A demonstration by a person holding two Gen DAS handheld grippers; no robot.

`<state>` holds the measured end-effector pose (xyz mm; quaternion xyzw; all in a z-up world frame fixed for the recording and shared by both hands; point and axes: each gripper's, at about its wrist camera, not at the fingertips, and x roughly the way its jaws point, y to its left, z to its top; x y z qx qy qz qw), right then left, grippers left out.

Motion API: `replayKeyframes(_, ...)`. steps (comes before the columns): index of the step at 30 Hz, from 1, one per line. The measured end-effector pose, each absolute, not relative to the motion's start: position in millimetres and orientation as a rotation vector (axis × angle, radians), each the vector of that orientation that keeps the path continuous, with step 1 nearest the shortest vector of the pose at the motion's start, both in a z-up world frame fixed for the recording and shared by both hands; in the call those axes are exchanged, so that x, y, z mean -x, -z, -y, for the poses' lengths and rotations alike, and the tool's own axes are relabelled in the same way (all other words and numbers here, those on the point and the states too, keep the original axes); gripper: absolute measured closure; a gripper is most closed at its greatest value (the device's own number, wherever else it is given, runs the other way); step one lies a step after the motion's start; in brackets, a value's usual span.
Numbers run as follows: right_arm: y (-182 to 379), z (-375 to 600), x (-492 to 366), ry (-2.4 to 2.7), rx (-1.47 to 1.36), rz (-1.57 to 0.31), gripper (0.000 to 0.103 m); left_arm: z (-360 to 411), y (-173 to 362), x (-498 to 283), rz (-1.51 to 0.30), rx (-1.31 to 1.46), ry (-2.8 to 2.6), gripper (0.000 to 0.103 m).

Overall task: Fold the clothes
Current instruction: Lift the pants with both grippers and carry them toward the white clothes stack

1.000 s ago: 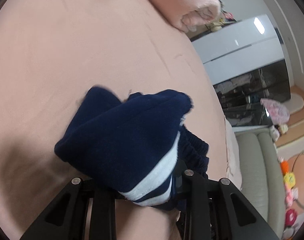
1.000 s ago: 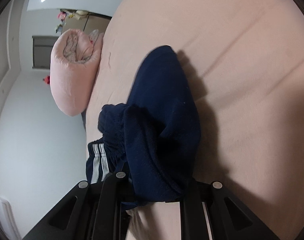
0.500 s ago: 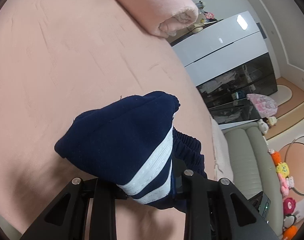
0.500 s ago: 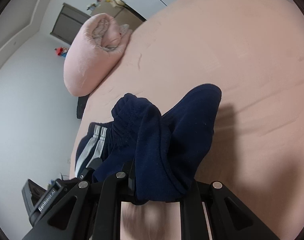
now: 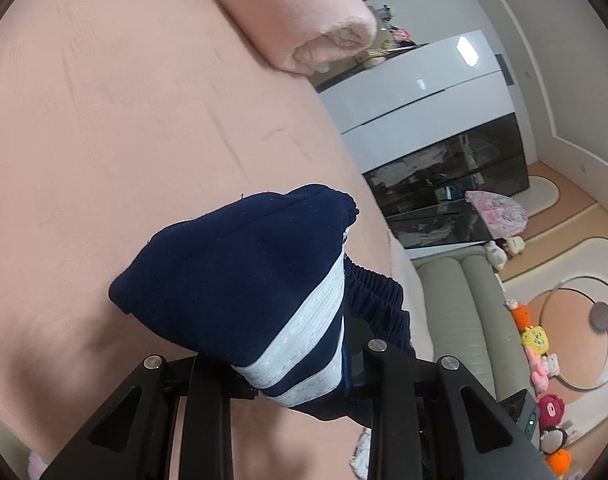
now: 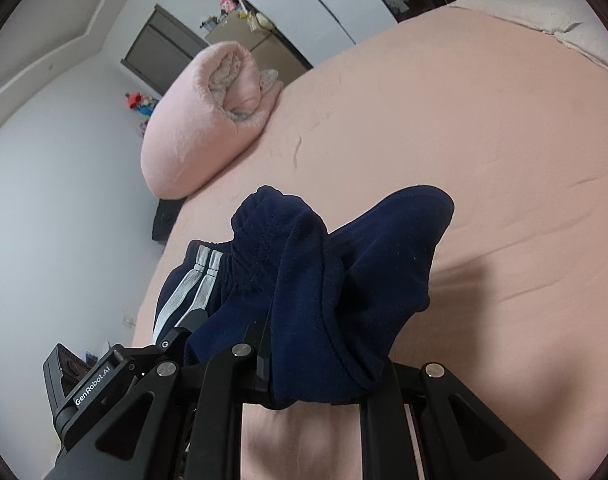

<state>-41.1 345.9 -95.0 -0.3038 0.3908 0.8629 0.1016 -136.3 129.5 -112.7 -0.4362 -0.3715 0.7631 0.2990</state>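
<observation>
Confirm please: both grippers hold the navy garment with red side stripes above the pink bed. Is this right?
Not quite: the stripes are white, not red, as the left wrist view shows. The left gripper and the right gripper do hold the navy garment above the pink bed.

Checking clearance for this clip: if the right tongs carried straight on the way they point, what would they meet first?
Beyond the navy garment they already grip, the right tongs point down at the pink bed sheet. Likely that comes first; depth is uncertain.
</observation>
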Motion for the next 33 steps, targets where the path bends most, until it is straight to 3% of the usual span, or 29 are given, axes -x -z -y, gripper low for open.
replayKeyframes(33, -8.1, -475.6, -169.0, -2.291, 0.477, -0.996, 0.09, -329.0, 36.9, 29.1, 0.784, 1.111, -1.58, 0.079)
